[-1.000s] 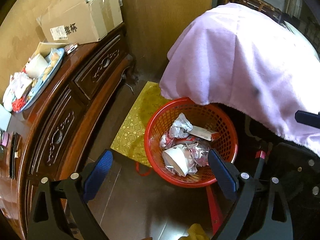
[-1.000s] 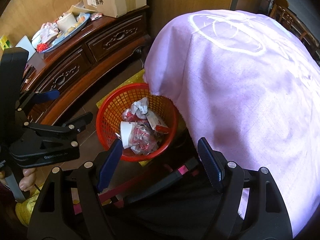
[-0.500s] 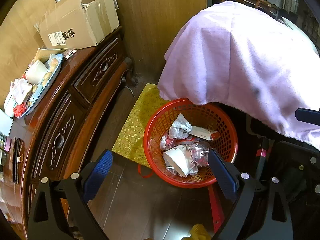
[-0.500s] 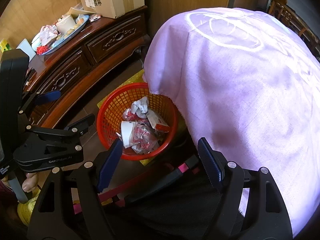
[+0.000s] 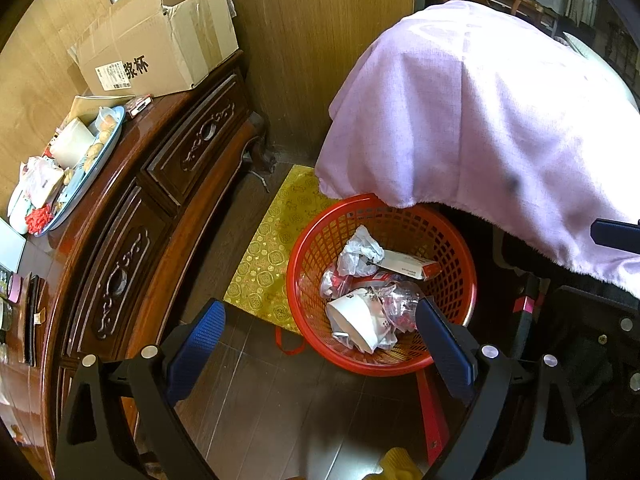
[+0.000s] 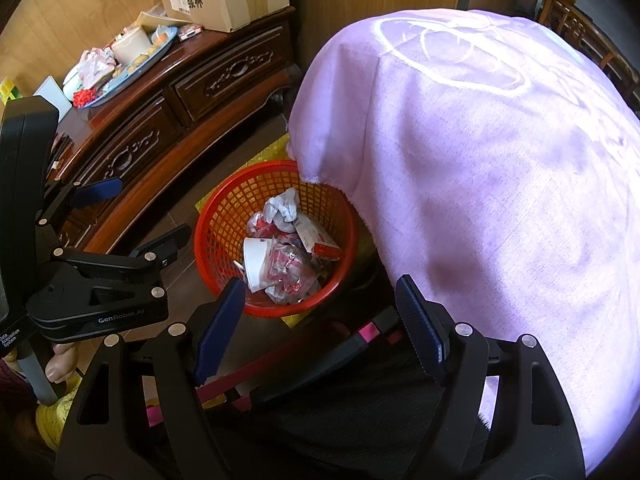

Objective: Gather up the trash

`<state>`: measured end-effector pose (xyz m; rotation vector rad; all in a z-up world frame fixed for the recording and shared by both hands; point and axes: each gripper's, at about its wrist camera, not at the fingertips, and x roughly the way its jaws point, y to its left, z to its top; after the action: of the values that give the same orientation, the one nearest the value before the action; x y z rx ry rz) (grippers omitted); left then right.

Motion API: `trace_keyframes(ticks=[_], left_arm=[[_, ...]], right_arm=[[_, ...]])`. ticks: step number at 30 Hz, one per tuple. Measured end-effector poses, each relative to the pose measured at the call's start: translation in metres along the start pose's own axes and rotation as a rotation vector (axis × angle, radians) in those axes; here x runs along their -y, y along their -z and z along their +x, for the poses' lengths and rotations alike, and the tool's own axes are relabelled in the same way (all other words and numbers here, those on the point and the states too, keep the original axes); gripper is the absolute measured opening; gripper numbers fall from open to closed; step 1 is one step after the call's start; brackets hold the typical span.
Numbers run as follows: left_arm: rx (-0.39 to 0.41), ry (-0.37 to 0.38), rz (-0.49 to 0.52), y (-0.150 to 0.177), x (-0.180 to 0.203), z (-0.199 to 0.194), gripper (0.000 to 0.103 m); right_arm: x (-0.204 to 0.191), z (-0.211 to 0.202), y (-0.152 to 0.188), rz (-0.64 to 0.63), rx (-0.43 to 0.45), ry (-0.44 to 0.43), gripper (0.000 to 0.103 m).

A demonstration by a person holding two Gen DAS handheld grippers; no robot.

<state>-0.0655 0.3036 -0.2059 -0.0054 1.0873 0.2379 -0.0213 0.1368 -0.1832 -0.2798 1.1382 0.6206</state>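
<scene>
Inside the red basket (image 5: 460, 248), a paper cup (image 5: 358, 320) seemingly lies sideways.

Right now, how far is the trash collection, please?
Done: the red basket already holds a paper cup, crumpled paper, a small carton and wrappers. In hand: nothing; the left claw and the right claw are open and empty. Left: perhaps the clutter on the sideboard's tray.
</scene>
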Motion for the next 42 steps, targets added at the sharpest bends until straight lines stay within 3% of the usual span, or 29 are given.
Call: trace_keyframes(ticks=[42], left_arm=[[-0.011, 0.002, 0.002, 0.0029, 0.0009, 0.0052, 0.094]], right_arm=[[-0.0016, 0.002, 0.0037, 0.001, -0.01, -0.004, 0.075]])
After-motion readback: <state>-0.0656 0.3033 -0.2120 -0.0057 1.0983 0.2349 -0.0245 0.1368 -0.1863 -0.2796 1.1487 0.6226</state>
